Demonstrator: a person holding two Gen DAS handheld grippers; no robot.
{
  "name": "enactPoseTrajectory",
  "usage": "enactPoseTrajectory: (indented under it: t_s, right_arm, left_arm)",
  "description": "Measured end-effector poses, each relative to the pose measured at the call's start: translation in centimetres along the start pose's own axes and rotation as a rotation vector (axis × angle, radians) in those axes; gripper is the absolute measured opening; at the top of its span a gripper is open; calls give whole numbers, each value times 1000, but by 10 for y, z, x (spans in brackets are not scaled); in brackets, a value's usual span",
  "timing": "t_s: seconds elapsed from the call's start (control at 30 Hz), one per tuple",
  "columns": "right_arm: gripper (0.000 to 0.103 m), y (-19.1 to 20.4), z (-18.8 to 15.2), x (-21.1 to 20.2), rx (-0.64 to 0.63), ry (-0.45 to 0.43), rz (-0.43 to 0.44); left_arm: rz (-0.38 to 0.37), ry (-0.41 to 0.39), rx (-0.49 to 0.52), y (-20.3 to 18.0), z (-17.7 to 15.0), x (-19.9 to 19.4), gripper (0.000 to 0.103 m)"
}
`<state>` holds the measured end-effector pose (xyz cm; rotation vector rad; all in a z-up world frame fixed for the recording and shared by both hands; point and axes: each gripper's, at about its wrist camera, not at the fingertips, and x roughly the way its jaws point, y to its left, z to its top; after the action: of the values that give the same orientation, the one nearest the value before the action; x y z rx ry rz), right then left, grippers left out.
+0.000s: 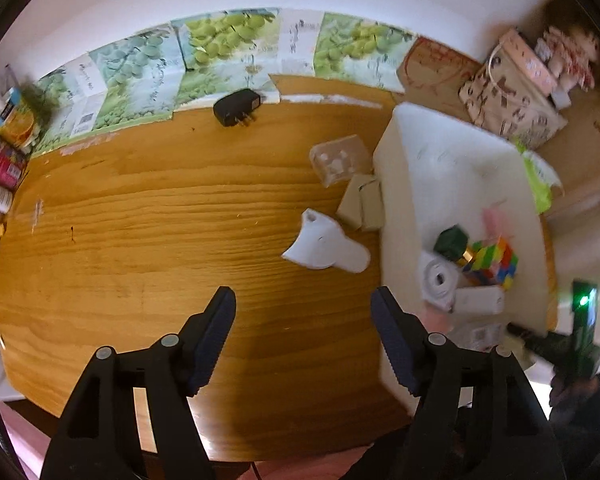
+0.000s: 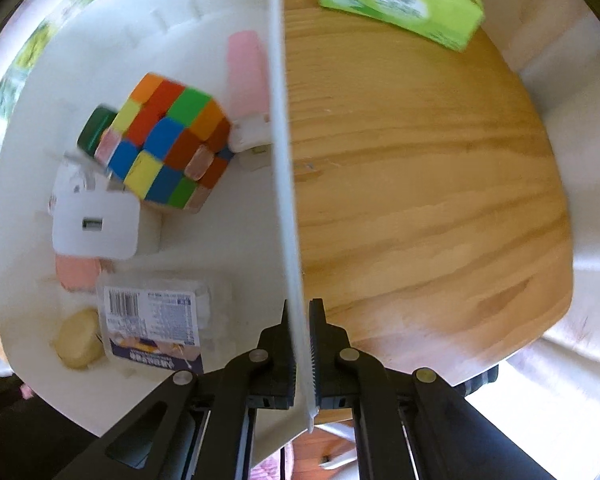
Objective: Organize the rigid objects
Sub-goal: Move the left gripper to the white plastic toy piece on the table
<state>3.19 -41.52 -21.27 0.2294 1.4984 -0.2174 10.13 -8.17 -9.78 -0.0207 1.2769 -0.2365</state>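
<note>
A white bin (image 1: 440, 152) stands on the wooden table's right side. It holds a colourful puzzle cube (image 2: 168, 140), a white charger (image 2: 96, 226), a dark green object (image 2: 94, 128), a pink bar (image 2: 246, 72), a labelled packet (image 2: 156, 320) and a yellowish disc (image 2: 78, 344). My right gripper (image 2: 302, 320) is shut on the bin's right wall (image 2: 284, 160). My left gripper (image 1: 304, 304) is open and empty above the table. Ahead of it lie a white curved object (image 1: 324, 244), two beige blocks (image 1: 362, 202), a clear plastic socket piece (image 1: 340, 160) and a black plug adapter (image 1: 236, 108).
A green box (image 2: 400, 0) lies on the table beyond the bin. Grape-print cartons (image 1: 220, 56) line the back wall. A patterned bag (image 1: 512, 100) stands back right, small boxes (image 1: 8, 136) at the left edge. Bare wood (image 1: 140, 240) fills the table's left and middle.
</note>
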Motion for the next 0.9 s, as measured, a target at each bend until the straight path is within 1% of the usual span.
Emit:
enactPoseTrajectory:
  t_s: [0.1,0.23,0.37,0.4,0.43,0.57,0.67,0.8,0.9]
  right_arm:
    - [5,-5,1,0,39,-7,19]
    - [7,-8,-2,1,67,-26,12]
    - [8,-11,-4,-1,92,-34,-8]
    - [9,-7,-9,1,93,-30,-14]
    - [9,-4,-15,1,94,-26,-22]
    - [10,3,-9,-1,111,-17,-43]
    - [11,6,-6,-3,123,-9,-54]
    - [12,10,2,-5,122,9,-77]
    - [13,13,6,-7,123,21,-92]
  left_arm:
    - [-9,26,41,7,-1,13,82]
    - [-6,50,121,8,1,33,82]
    - [-32,64,227,3,6,51,82]
    - [-57,63,264,0,6,55,82]
    - [-69,63,282,0,7,57,82]
    - [-122,66,369,-7,10,74,82]
    - [-129,61,397,-11,14,85,82]
    - [-161,51,424,-13,18,99,82]
    - [-158,46,447,-13,18,107,82]
